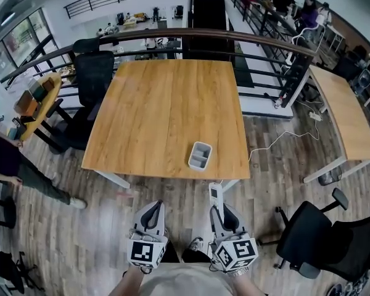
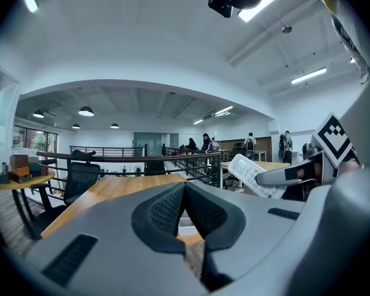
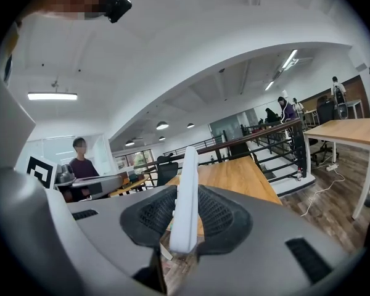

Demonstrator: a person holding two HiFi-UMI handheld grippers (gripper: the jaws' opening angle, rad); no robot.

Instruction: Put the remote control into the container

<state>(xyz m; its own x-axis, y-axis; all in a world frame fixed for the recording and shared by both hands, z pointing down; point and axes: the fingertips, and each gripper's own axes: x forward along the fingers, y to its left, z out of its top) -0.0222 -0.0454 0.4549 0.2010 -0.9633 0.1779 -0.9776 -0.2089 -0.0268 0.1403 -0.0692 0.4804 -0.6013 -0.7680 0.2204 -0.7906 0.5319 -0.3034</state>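
My right gripper: jaws clamped on the white remote control. My left gripper: jaws pressed together, empty. Grey container: on the wooden table, near its front edge.

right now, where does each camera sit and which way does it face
Head view: on the person's head, looking steeply down at the wooden table and container; left hand-held gripper, right hand-held gripper and the person's shirt show at the bottom.
Left gripper view: on the left hand-held gripper, facing along its shut, empty jaws toward the table.
Right gripper view: on the right hand-held gripper, facing along jaws shut on the remote control, toward the table.
Shared: all three show the table and the remote control.
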